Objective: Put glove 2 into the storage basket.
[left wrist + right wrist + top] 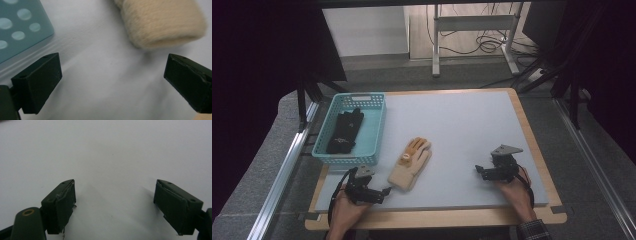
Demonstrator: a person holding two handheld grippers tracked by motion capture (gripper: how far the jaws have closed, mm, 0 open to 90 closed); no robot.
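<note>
Cream knit wool makes up the glove that lies flat on the pale grey table top, its orange-tinted fingers pointing away from the person and its ribbed cuff nearest the person's edge. Everything else sits in relation to that glove. Just to its left stands a turquoise plastic basket with perforated walls, and inside the basket lies a black glove, stretched along its length. The basket's near corner comes close to the cream glove's cuff but stays apart from it.

The left gripper rests low on the table right beside the cuff, on its left and slightly nearer the person. In the left gripper view its two black jaws stand wide apart over bare table, with the cuff just ahead of them, between their lines and towards the right one, and no pad touches the wool. The basket's wall shows at the upper left of that view.

The right gripper sits well to the right of the cream glove, near the table's right side, its jaws spread wide with nothing between them.
</note>
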